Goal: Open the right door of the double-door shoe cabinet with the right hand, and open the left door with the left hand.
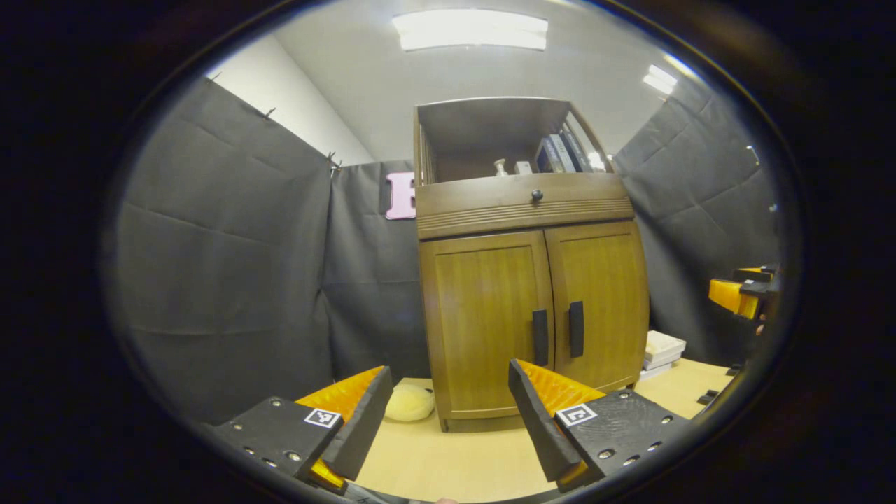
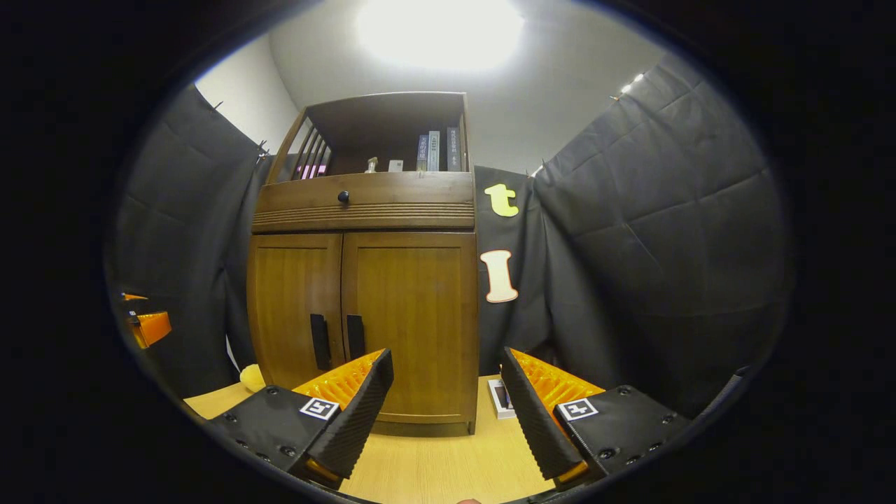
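Nearest in the right gripper view is the right gripper, its two fingers spread wide with nothing between them, hovering over the wooden counter. Beyond it stands the shoe cabinet, both doors shut. Its right door lies straight ahead and a little to the left of the gap between the fingers, and the right door handle, a dark upright bar at the door's inner edge, sits further left, just above the left finger. So the reach, as I judge it, goes forward and leftward, with the fingers closing across the bar's narrow width, since its long axis runs up and down

In the left gripper view the left gripper is likewise spread and empty, low over the counter. Ahead of it the left door is closed, and the left door handle, also upright, stands up and to the right of the gap, just above the right finger. That hand would need to go forward and rightward

Both handles sit side by side at the middle seam, nearly touching, so the two grippers converge there and could crowd each other. Neither looks clearly nearer; the task names the right door first. A pale round soft thing lies on the counter at the cabinet's left foot, clear of both paths
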{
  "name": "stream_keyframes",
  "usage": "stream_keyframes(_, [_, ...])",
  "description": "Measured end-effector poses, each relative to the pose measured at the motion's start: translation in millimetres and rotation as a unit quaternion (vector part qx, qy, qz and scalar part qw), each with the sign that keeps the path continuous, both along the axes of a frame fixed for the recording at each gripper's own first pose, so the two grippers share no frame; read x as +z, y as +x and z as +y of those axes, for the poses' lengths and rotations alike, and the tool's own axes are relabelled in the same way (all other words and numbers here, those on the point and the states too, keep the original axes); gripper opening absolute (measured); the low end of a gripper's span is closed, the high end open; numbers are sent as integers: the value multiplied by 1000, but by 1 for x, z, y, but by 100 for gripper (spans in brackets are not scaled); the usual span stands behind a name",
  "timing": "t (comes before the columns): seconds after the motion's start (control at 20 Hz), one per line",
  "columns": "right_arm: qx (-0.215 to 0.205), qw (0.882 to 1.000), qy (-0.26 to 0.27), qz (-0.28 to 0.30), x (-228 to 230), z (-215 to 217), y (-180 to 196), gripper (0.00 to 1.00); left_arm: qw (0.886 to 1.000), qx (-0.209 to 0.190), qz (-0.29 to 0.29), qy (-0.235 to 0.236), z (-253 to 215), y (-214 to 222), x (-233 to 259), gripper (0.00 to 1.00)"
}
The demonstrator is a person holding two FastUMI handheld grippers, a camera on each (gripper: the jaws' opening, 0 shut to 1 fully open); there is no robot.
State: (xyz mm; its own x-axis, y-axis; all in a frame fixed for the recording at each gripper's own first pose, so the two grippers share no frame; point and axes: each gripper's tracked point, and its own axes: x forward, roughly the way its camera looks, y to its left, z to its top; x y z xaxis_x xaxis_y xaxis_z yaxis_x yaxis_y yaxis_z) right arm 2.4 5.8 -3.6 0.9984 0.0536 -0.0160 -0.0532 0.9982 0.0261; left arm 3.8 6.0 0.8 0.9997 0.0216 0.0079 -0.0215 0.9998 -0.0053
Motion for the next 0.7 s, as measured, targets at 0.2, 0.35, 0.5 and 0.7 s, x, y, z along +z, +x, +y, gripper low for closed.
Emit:
stream_keyframes(0.2, [19, 1000, -2, -2, -1, 5, 3, 97, 1000, 10, 1, -1, 9, -4, -1, 96])
stream_keyframes(0.35, [34, 999, 2, -4, -1, 11, 6, 98, 1000, 22, 3, 1, 18, -9, -2, 96])
stream_keyframes(0.5, [49, 999, 7, -6, 0, 16, 6, 98, 999, 37, 4, 6, 29, -15, -2, 96])
stream_keyframes(0.7, [68, 998, 11, -7, -2, 22, 8, 97, 998, 62, 5, 11, 46, -25, 0, 96])
